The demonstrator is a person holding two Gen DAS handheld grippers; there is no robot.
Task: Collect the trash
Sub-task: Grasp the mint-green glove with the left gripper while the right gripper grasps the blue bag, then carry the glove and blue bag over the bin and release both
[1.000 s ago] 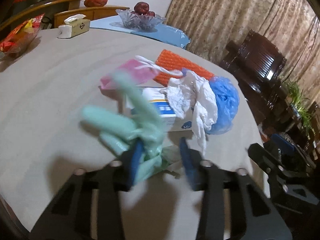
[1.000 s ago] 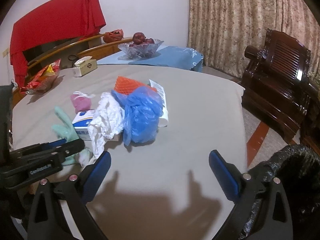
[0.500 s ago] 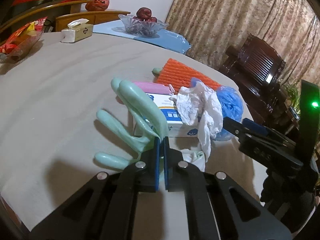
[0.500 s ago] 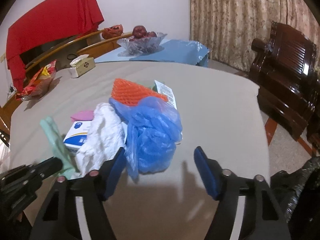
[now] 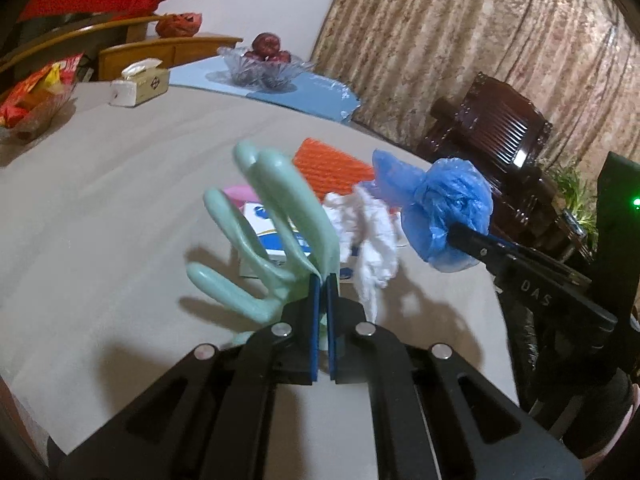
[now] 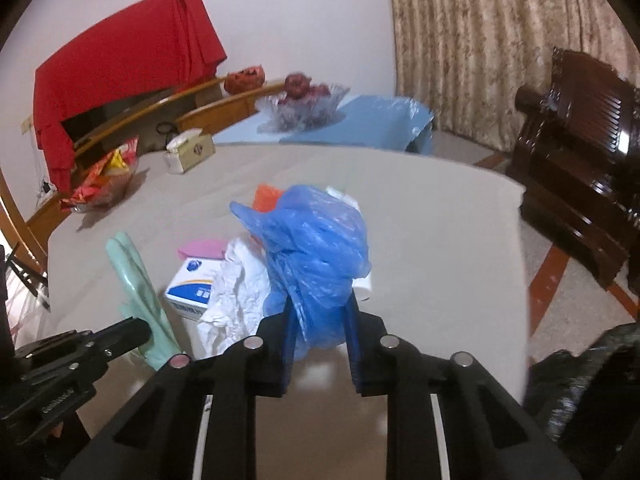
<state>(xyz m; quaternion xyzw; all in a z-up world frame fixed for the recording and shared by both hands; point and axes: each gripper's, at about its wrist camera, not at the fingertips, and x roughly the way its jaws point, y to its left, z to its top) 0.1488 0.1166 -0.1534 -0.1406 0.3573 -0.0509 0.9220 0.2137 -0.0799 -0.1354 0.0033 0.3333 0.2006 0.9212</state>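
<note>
On the worktop (image 6: 440, 240), the box (image 6: 192, 284) lies left of the crumpled paper (image 6: 236, 288); the fruit bowl (image 6: 300, 108) stands well behind it.

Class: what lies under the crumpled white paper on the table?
The crumpled white paper drapes over one end of a white-and-blue cardboard box, which rests on the grey tablecloth. The box's covered end and anything beneath it are hidden.

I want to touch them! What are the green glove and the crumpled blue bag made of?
The mint-green glove looks like smooth, matte rubber or latex: its fingers stand puffy and rounded above the left gripper pinching it. The crumpled blue bag looks like thin, shiny plastic film: it crinkles into sharp folds, catches glints of light and lets some through. The right gripper is closing on it.
</note>
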